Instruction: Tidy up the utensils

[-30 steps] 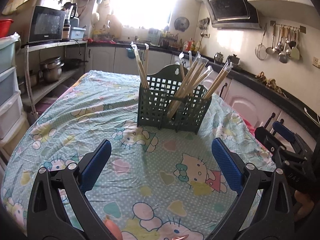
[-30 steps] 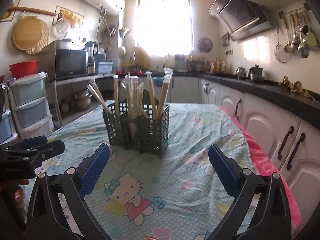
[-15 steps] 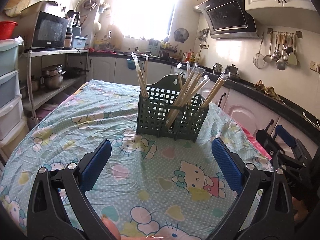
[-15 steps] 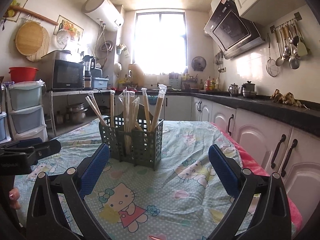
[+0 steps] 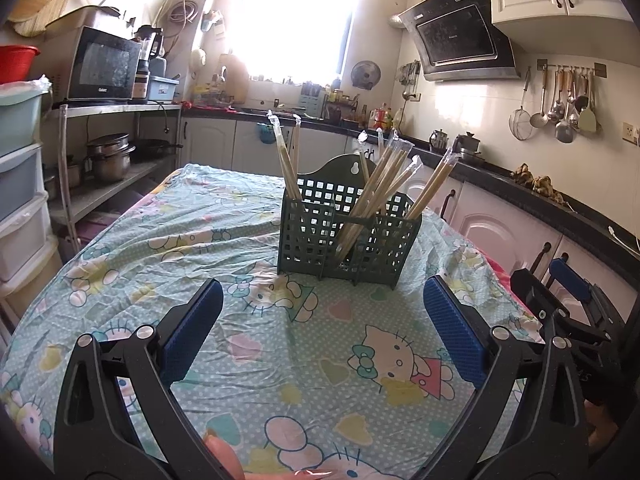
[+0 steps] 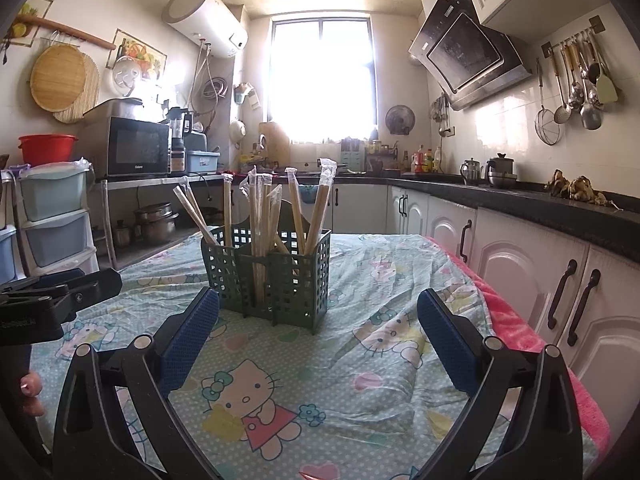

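- Chopsticks in their clear wrappers are all standing in the green utensil caddy, which sits mid-table on the cartoon-cat tablecloth. I can't spot anything loose on the cloth.
- Left gripper and right gripper both have fingers spread wide with nothing in them, hovering well short of the caddy.
- Looks to me like the sorting is basically done, so if you tidy further, go slow: come in from above and pinch one wrapped pair near its top.
- Long axes run roughly vertical, tips up. The two on the left compartment stand near upright; the right bunch fans out, leaning up and to the right in the left wrist view.
- Lift along the lean or you'll tip the caddy.
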`<action>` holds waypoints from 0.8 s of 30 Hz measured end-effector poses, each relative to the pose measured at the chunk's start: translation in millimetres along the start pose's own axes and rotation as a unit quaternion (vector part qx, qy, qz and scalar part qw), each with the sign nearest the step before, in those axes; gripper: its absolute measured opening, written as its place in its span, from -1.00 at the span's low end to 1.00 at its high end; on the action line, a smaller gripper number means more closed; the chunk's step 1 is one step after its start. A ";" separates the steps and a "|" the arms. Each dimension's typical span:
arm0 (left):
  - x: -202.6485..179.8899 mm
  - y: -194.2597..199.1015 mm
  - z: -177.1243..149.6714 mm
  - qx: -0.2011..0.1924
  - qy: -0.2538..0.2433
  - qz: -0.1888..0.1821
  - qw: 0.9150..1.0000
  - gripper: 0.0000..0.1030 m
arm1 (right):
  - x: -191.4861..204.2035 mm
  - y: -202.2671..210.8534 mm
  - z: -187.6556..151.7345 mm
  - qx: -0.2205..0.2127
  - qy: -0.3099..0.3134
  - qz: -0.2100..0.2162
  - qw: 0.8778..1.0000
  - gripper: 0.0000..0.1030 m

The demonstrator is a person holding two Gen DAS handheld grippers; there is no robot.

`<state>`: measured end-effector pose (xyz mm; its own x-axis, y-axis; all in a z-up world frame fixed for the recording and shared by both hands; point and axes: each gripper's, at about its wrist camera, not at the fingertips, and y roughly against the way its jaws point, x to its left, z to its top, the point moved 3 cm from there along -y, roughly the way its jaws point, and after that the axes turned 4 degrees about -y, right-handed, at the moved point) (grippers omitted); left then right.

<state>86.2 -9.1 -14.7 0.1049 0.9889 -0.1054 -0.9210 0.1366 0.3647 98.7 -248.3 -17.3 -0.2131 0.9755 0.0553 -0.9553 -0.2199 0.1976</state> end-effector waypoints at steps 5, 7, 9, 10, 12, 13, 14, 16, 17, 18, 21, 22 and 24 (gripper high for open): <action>-0.1 0.8 0.4 -0.003 -0.001 0.001 1.000 0.80 | 0.3 0.0 -0.1 0.000 -0.001 0.000 1.000 0.88; -0.1 1.1 0.0 -0.003 -0.001 0.002 1.000 0.80 | 0.6 0.3 -0.1 -0.001 -0.001 0.000 1.000 0.87; 0.5 1.6 0.0 -0.003 0.001 0.004 1.000 0.80 | 0.3 0.1 0.1 0.000 -0.001 0.000 1.000 0.87; 0.5 1.8 0.3 -0.004 0.001 0.004 1.000 0.80 | 0.5 0.0 0.1 -0.001 -0.001 0.000 1.000 0.87; 0.6 2.3 0.7 -0.005 0.001 0.005 1.000 0.80 | 0.3 0.1 0.0 0.000 -0.001 0.000 1.000 0.87; 0.8 2.5 0.7 -0.006 0.000 0.005 1.000 0.80 | 0.6 0.0 -0.1 0.000 -0.001 0.000 1.000 0.87; 0.8 2.7 0.9 -0.006 0.000 0.005 1.000 0.80 | 0.5 0.0 -0.1 0.000 0.000 0.000 1.000 0.87; 0.9 2.7 0.9 -0.006 0.001 0.005 1.000 0.80 | 0.5 0.2 0.0 0.000 0.000 0.000 1.000 0.87; 0.9 2.8 0.8 -0.005 0.001 0.005 1.000 0.80 | 0.4 0.3 0.0 0.000 -0.001 0.000 1.000 0.87; 0.7 2.8 0.7 -0.005 0.001 0.005 1.000 0.80 | 0.4 0.3 0.1 0.000 -0.001 0.000 1.000 0.88; 0.9 2.8 0.5 -0.005 0.001 0.006 1.000 0.80 | 0.4 0.3 0.0 0.000 -0.001 0.000 1.000 0.88; 0.9 2.8 0.4 -0.005 0.000 0.006 1.000 0.80 | 0.9 -0.1 -0.3 0.000 0.000 0.000 1.000 0.88; 1.0 3.3 0.6 -0.006 0.001 0.006 1.000 0.80 | 0.7 0.5 0.2 0.001 -0.001 0.000 1.000 0.88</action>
<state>83.5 -7.7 -13.0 0.0930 0.9904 -0.1021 -0.9265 0.1237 0.3554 98.1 -247.7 -16.9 -0.2133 0.9753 0.0570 -0.9549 -0.2205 0.1990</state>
